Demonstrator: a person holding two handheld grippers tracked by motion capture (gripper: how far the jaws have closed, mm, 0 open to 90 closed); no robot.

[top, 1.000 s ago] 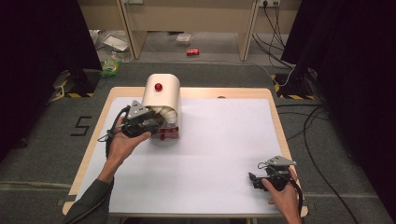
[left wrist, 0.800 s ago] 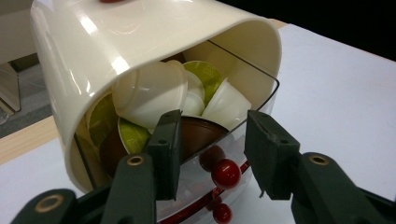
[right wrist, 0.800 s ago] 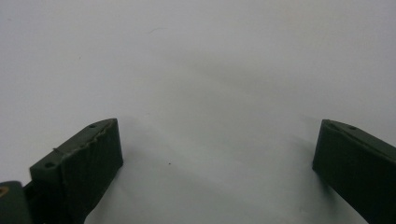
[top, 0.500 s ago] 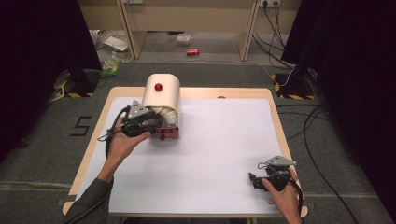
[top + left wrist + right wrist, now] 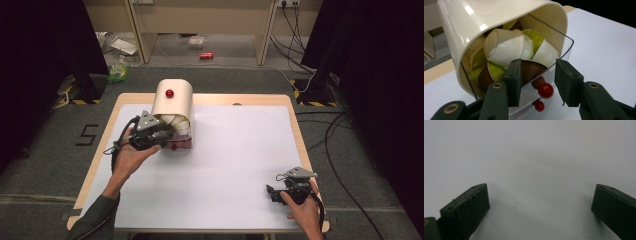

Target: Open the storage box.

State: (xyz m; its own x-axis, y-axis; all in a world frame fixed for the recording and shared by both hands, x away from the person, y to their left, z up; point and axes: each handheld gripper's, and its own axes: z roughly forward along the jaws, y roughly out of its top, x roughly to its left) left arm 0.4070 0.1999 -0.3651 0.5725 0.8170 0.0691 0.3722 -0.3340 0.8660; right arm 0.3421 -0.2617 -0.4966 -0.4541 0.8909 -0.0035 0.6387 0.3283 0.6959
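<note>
Clearly the thing in play is the cream capsule dispenser (image 5: 172,102), a rounded hood over a clear drawer (image 5: 564,52), standing at the far left part of the desk (image 5: 240,165) near its back edge. From the left gripper view it is packed with coffee capsules (image 5: 506,46) in white, green and brown, heaped loosely against the clear front wall. A red knob (image 5: 545,90) sits low on the drawer front, and a second red knob (image 5: 169,93) shows on top of the hood in the high view.

As for handling, the hood looks like stiff, glossy plastic, likely slippery and light for its bulk, while the capsules are small, light and free to shift or spill if the drawer tips. The drawer's red knob seems the natural place to take hold; the smooth hood offers little to pinch.

Its long axis runs from the back of the desk toward the person, with the open drawer end facing the person's side and the arched hood closing the far end.

Just in front of that drawer end, the left gripper (image 5: 537,82) has its jaws parted to a middling width, straddling the lower drawer front with the knob between them and nothing clamped. Well apart, at the near right corner of the desk, the right gripper (image 5: 272,192) rests in the person's hand with its jaws spread wide over bare white surface, empty.
</note>
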